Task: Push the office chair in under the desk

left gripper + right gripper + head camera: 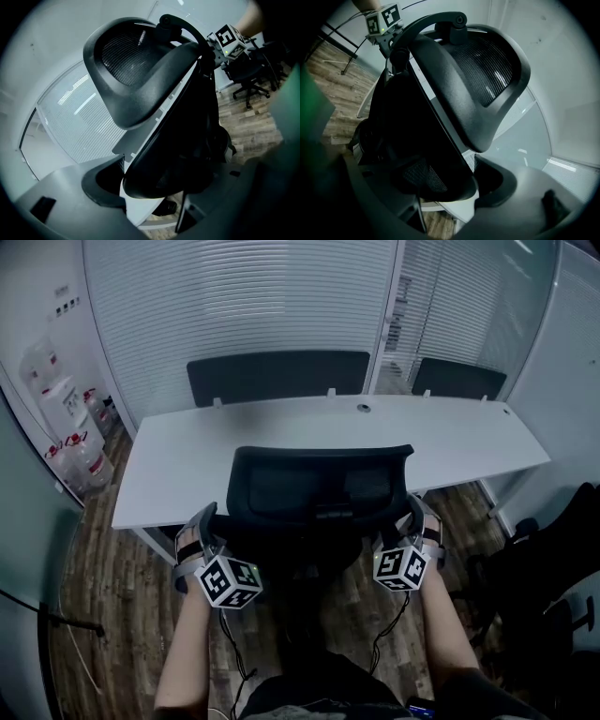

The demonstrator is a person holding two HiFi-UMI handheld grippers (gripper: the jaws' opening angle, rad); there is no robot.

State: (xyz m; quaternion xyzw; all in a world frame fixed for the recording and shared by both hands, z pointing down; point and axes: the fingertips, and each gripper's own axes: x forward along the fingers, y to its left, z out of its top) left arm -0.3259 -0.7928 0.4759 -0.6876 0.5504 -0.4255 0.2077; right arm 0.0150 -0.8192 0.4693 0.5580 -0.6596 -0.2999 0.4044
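- bare forearms (187,652) come up from the bottom edge of the head view, one on each side of the chair (319,488).
- glass wall (244,306) with shut blinds fills the far side of the room behind the desk (450,437).
- wood floor (112,587) shows to the left of the chair and below it.
- desk: long and white, it runs across the middle of the view, its top almost bare.
- chair: black with a mesh back and a headrest (126,70). it stands at the middle of the desk's near side, back toward the person. from above, the top of the back overlaps the desk's near edge. the back hides the seat, so i cannot tell how far under the desk it sits.
- two dark screens (278,376) stand along the desk's far edge, well apart from each other.
- second dark chair (553,559) sits at the right, apart from the desk.
- left gripper (202,531): at the left edge of the chair's back, jaws spread wide with that edge between them. the rim lies against one jaw, floor shows through a gap at the other, so nothing is clamped.
- right gripper (415,526): mirrored at the right edge of the back, jaws equally wide, the rim against one jaw only, no squeeze on it.
- water bottles (80,460) cluster on the floor by the left wall.
- small round grommet (364,408) sits near the desk's far edge.
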